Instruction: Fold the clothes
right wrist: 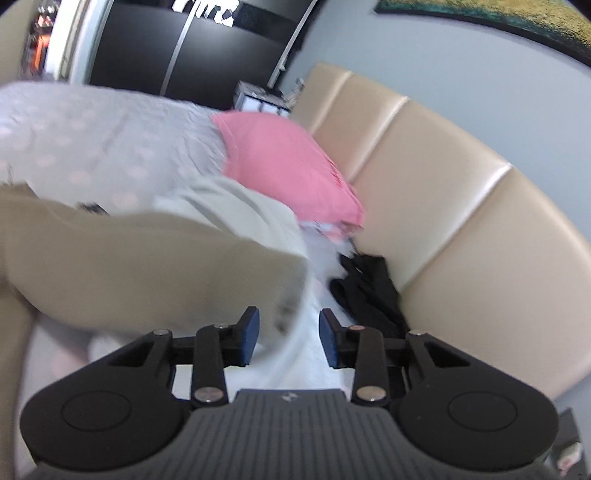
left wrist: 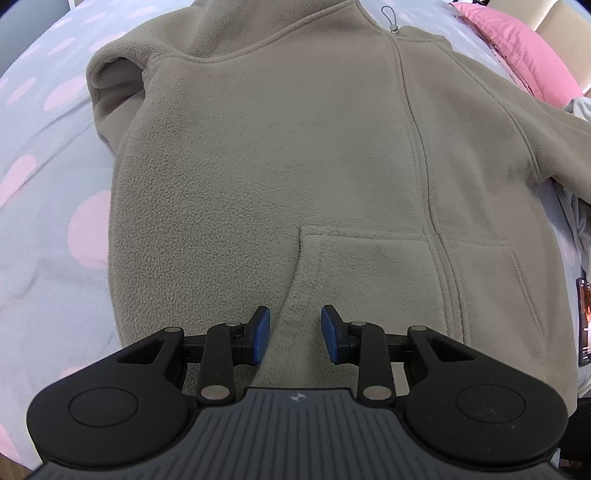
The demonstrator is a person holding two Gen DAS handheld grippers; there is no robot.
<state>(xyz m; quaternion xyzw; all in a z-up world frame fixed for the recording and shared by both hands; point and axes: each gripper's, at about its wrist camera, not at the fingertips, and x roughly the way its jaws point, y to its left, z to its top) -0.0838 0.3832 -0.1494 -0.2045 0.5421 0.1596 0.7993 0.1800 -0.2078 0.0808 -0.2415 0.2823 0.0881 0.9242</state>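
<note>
An olive fleece zip jacket (left wrist: 295, 147) lies flat, front up, on the bed. Its hood points away and its zipper pull (left wrist: 391, 18) sits at the top. My left gripper (left wrist: 295, 332) points down at the bottom hem by the left pocket. Fleece fills the narrow gap between its blue pads (left wrist: 262, 332), which hold it. In the blurred right wrist view the jacket's sleeve (right wrist: 147, 258) hangs just left of my right gripper (right wrist: 288, 332). That gripper is open, with only white bedding behind the gap.
The bed sheet (left wrist: 48, 184) is grey with pink dots. A pink pillow (right wrist: 280, 162) and a pale garment (right wrist: 236, 206) lie near the beige padded headboard (right wrist: 461, 221). A black garment (right wrist: 369, 288) is bunched against it. A dark flat object (left wrist: 583, 325) lies at the bed's right edge.
</note>
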